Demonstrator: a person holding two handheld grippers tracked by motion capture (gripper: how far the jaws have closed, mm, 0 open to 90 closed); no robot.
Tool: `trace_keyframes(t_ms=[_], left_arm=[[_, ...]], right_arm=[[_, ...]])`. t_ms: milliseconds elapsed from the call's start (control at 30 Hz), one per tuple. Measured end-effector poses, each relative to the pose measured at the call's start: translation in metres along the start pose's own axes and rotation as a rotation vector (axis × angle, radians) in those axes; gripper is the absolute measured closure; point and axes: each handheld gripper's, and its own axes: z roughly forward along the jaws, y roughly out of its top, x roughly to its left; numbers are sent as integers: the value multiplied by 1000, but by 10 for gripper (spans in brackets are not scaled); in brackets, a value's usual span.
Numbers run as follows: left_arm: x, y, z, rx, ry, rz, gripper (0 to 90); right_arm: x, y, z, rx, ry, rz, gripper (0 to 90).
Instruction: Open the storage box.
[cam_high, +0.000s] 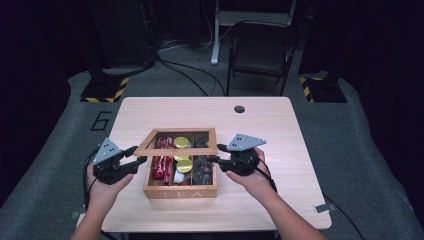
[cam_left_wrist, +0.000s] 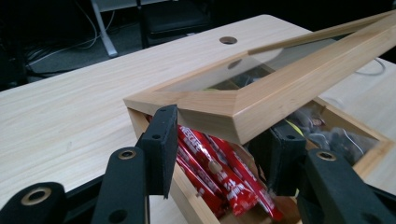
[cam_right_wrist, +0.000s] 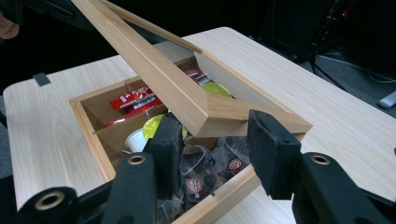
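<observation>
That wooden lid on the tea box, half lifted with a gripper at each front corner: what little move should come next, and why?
Probably keep tipping the lid up and back on its far edge. The left gripper and right gripper each straddle a front corner, and the lid hangs tilted above the tea box, so the red packets, yellow-topped cups and dark tea bags are only partly uncovered.

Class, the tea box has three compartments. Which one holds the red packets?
The leftmost compartment of the tea box, seen from above: red packets fill it, while the middle holds yellow-lidded cups and the right dark tea bags.
</observation>
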Motion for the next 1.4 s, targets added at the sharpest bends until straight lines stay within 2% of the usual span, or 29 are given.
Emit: trace_keyframes(t_ms=[67, 167, 267, 333, 367, 467, 833, 1100, 1267, 1400], left_arm=[[1, 1, 3, -4, 3, -18, 532], [4, 4, 7, -16, 16, -15, 547], [7, 7, 9, -29, 9, -12, 547], [8, 9, 10, -40, 16, -20, 549], [9, 11, 12, -32, 24, -8, 553], [11, 13, 17, -23, 36, -5, 558], [20, 19, 31, -32, 44, -30, 555], [23, 26, 34, -23, 51, -11, 572], [24, 27, 34, -24, 48, -21, 572], [24, 28, 34, -25, 45, -26, 574]], right_arm=[[-2, 3, 0, 4, 6, 18, 555], [-5, 9, 0, 14, 10, 17, 555], [-8, 14, 0, 15, 9, 11, 557], [-10, 18, 1, 12, 3, 24, 557], [-11, 19, 1, 10, 4, 28, 556], [-14, 24, 2, 10, 2, 31, 555], [-21, 33, 3, 2, 2, 51, 556], [-27, 38, 5, -13, 9, 64, 557], [-30, 39, 7, -6, 5, 70, 557], [-31, 39, 8, -5, 5, 94, 557]])
